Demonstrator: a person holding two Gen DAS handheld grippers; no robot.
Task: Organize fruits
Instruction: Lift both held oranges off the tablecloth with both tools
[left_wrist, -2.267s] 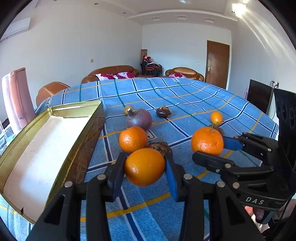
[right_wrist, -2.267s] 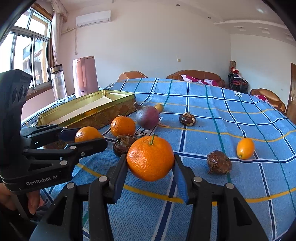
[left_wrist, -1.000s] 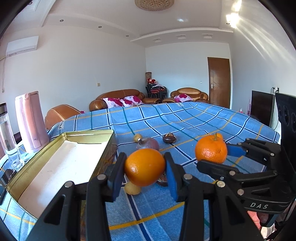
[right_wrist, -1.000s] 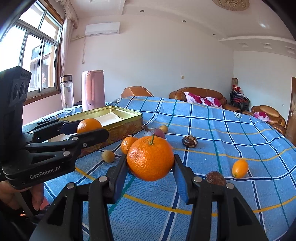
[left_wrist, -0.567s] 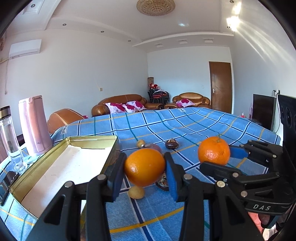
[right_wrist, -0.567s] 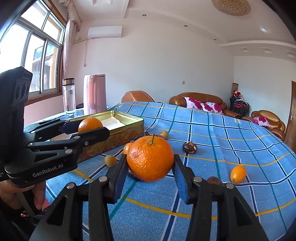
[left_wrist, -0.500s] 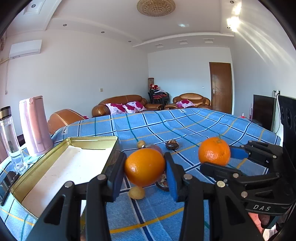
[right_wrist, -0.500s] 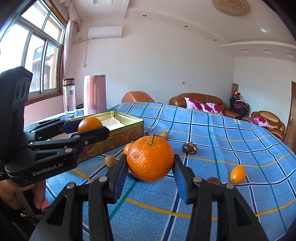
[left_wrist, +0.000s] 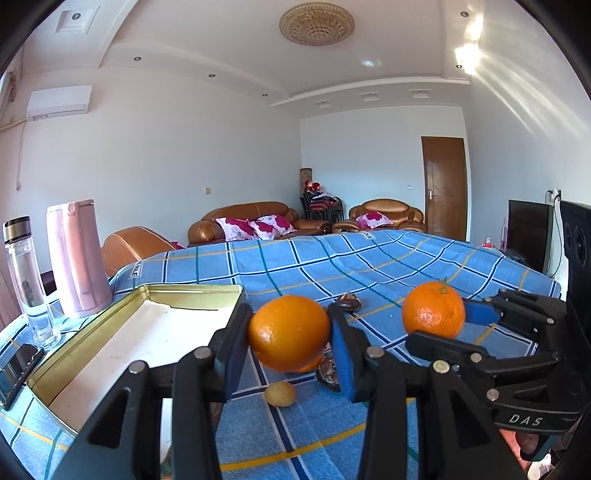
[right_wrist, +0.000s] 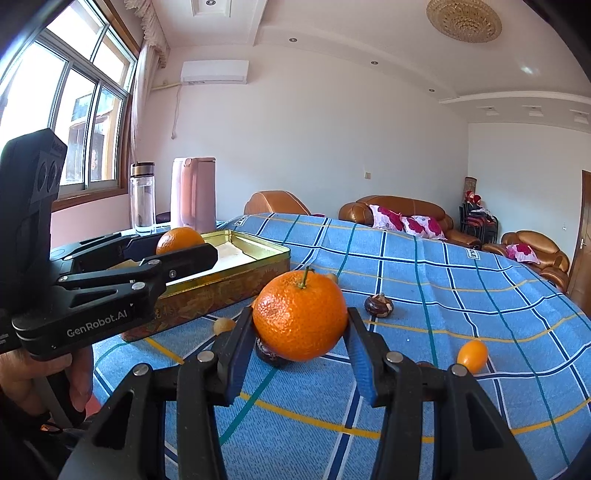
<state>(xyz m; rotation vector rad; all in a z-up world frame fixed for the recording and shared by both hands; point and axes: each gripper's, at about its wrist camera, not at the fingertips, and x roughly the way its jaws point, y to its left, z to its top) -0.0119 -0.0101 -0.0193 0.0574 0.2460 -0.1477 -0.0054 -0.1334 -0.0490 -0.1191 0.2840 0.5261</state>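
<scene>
My left gripper (left_wrist: 290, 332) is shut on a smooth orange (left_wrist: 289, 333) and holds it in the air just right of the gold tin box (left_wrist: 110, 332). My right gripper (right_wrist: 300, 325) is shut on a stemmed mandarin (right_wrist: 300, 320), held above the blue checked tablecloth (right_wrist: 424, 266). Each gripper shows in the other's view: the left one with its orange (right_wrist: 180, 240) over the tin (right_wrist: 236, 280), the right one with its mandarin (left_wrist: 433, 309) at the right. Loose fruit lies on the cloth: a kumquat (right_wrist: 472, 356), a small tan fruit (left_wrist: 280, 394), dark brown fruits (right_wrist: 378, 305).
A pink kettle (left_wrist: 75, 258) and a clear bottle (left_wrist: 27, 280) stand left of the tin, with a phone (left_wrist: 16, 373) at the table's left edge. Sofas (left_wrist: 255, 221) and a door (left_wrist: 445, 188) lie beyond the table.
Both grippers have risen higher above the table with their fruit still held. The left gripper has moved closer to the tin's near right corner.
</scene>
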